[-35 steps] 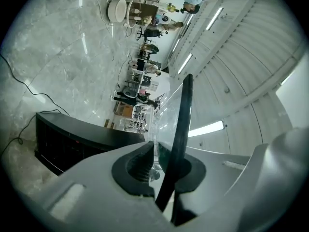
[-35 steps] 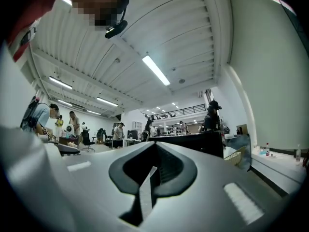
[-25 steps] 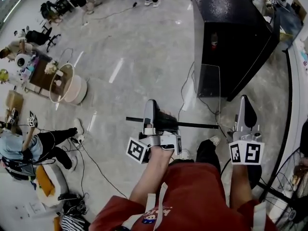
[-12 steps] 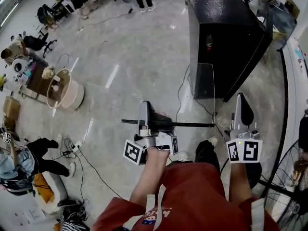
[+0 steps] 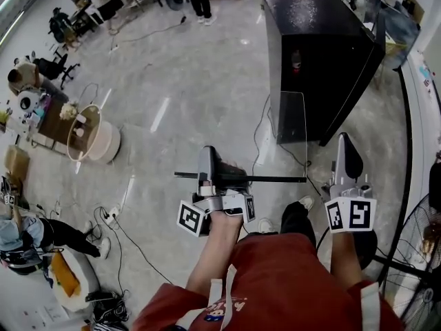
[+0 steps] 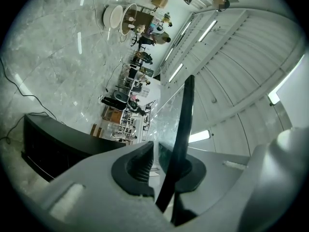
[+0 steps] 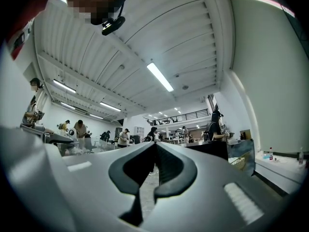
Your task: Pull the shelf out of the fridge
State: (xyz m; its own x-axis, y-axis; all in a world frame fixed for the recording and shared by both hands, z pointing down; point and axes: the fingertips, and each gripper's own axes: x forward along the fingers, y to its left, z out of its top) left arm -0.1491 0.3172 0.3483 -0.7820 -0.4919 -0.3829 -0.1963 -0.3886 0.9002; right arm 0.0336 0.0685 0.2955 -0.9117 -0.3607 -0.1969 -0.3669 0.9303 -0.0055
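In front of the person, twelve o'clock, above bare floor: one shelf (image 5: 275, 179), a clear glass pane with a black rim bar on its near edge.

- Holder: left gripper (image 5: 209, 158), clenched on the rim bar towards its nine o'clock end. Its own view shows the bar pinched between the pads, with glass running on beyond them.
- Right gripper (image 5: 346, 147): at three o'clock of the shelf, jaws drawn together on nothing, apart from the bar's end.
- Fridge (image 5: 324, 54): black cabinet at one o'clock, standing on the floor.
- Step: by the look of it the shelf is clear of the fridge, so the pulling-out is done or all but done.
- Next move: calls for a firm clamp and a level pane. A one-ended hold may let it droop, so the right gripper could steady the free end.
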